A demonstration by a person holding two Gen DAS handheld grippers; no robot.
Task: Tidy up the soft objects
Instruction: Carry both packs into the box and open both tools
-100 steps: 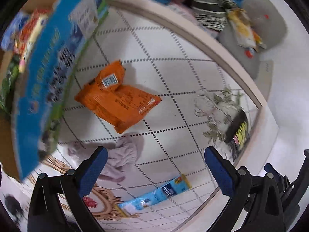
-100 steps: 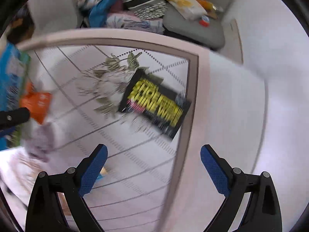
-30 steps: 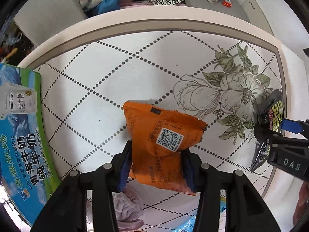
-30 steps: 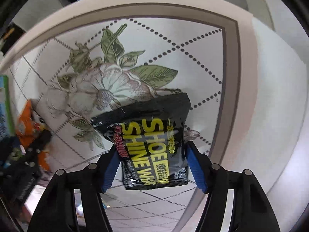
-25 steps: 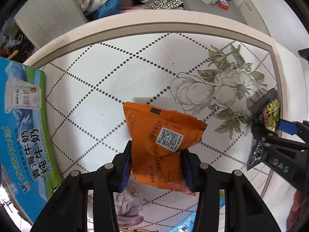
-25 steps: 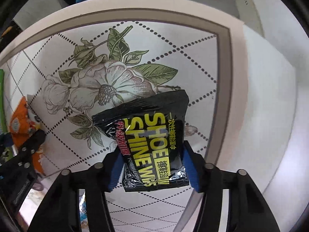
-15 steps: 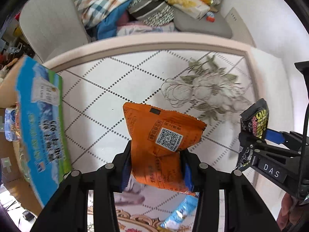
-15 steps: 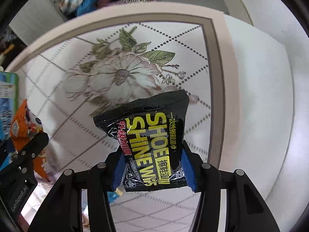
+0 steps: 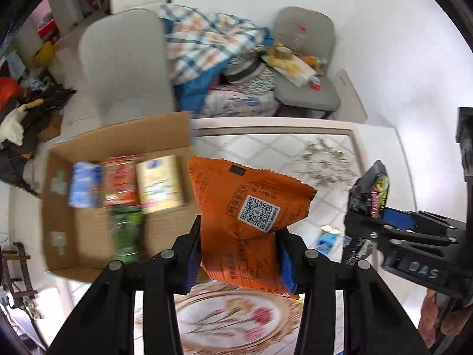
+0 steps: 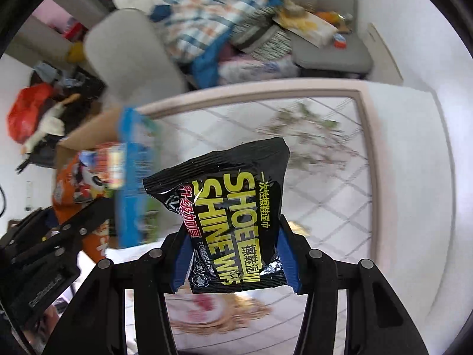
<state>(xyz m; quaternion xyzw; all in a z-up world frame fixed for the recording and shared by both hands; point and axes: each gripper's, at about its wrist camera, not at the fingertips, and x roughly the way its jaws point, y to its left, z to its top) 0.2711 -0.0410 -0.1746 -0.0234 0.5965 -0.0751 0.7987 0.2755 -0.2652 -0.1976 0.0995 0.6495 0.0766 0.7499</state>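
Above the patterned table (image 9: 266, 145), each claw pinches what looks like a pouch.

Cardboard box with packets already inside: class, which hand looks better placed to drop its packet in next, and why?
Probably the left. The left gripper holds the orange packet right beside the open cardboard box. The right gripper, holding the black wipes packet, is farther away, beyond the left one.

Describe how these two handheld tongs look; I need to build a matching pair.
Both the left tongs and right tongs are matte black plastic linkages with round silver pivot bolts and blue pads lining the inner fingertips. Seen from the left wrist camera, the right tongs' black body carries raised "DAS" lettering. No cables show. Sleeves are not visible.
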